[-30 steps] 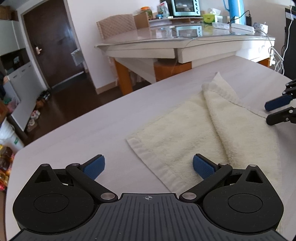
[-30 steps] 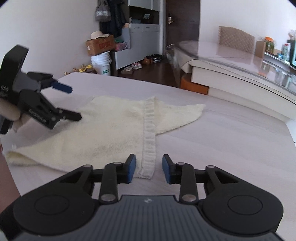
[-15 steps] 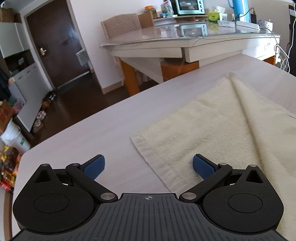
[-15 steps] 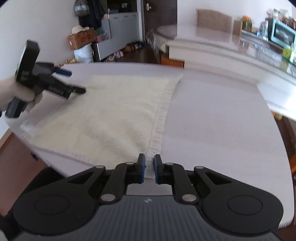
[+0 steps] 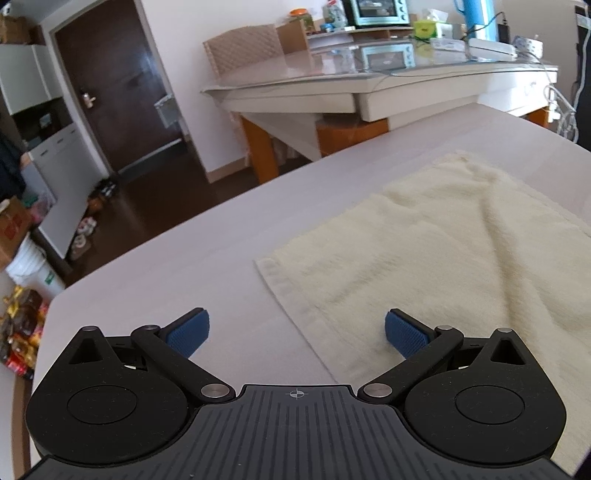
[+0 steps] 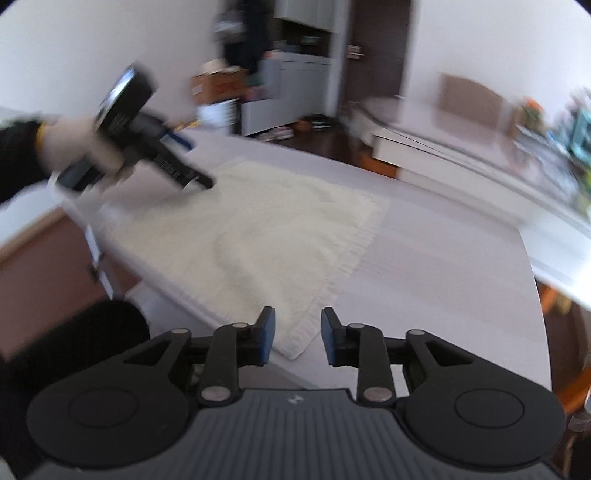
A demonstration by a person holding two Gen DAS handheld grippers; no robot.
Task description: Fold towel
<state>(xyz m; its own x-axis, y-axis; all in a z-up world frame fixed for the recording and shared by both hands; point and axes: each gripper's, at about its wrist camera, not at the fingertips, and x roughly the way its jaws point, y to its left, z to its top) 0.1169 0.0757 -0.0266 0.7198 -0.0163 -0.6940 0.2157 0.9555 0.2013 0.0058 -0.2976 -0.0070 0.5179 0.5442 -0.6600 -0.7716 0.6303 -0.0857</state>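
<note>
A cream towel (image 5: 436, 251) lies spread flat on the pale table (image 5: 177, 266), with a soft ridge across its middle. My left gripper (image 5: 295, 332) is wide open and empty, low over the towel's near left edge; its right pad is over the cloth, its left pad over bare table. In the right wrist view the towel (image 6: 280, 229) lies spread out, and my right gripper (image 6: 293, 334) is open and empty just above the towel's near corner. The left gripper (image 6: 184, 162) shows there, at the towel's far left side.
The table's near edge (image 6: 122, 273) drops to the floor at the left of the right wrist view. A second table (image 5: 369, 85) with a toaster oven (image 5: 376, 13), kettle and cables stands behind. A door (image 5: 110, 85), cupboards and boxes are at the left.
My right gripper was shut on the towel's edge half a second ago and has opened, letting it go. The folded-over half has been laid out flat. The left gripper stayed open.
</note>
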